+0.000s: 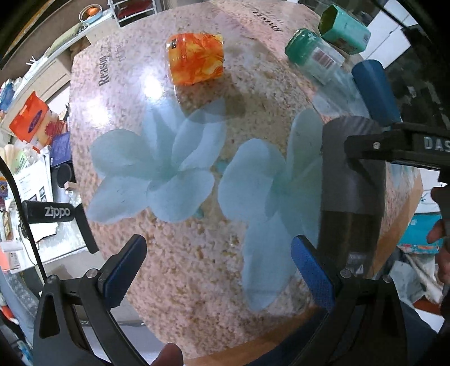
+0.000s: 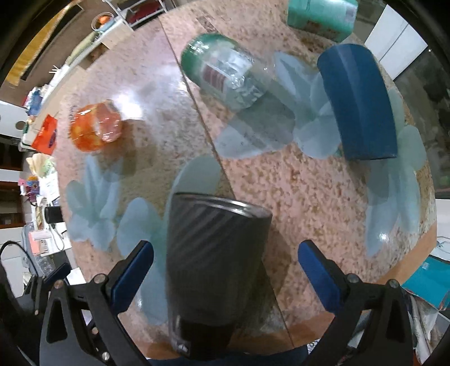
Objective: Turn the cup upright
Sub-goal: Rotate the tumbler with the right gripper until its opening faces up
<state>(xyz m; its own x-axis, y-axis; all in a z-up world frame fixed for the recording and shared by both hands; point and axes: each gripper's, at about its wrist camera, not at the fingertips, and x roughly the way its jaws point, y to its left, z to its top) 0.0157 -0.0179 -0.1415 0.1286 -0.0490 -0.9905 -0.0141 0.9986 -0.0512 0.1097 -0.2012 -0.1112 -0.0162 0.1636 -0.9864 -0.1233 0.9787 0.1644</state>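
A dark grey carbon-pattern cup (image 2: 213,259) stands on the table between the wide-open fingers of my right gripper (image 2: 225,267); neither blue pad touches it. In the left wrist view the same cup (image 1: 351,180) stands at the right, with the right gripper's black finger (image 1: 374,146) across it. My left gripper (image 1: 219,270) is open and empty over the flowered tabletop, left of the cup.
An orange cup (image 1: 195,57) lies on its side at the far middle. A green-capped clear jar (image 2: 222,70), a dark blue cup (image 2: 360,104) and a teal container (image 2: 320,14) lie at the far right. The round table's edge (image 2: 407,267) is near.
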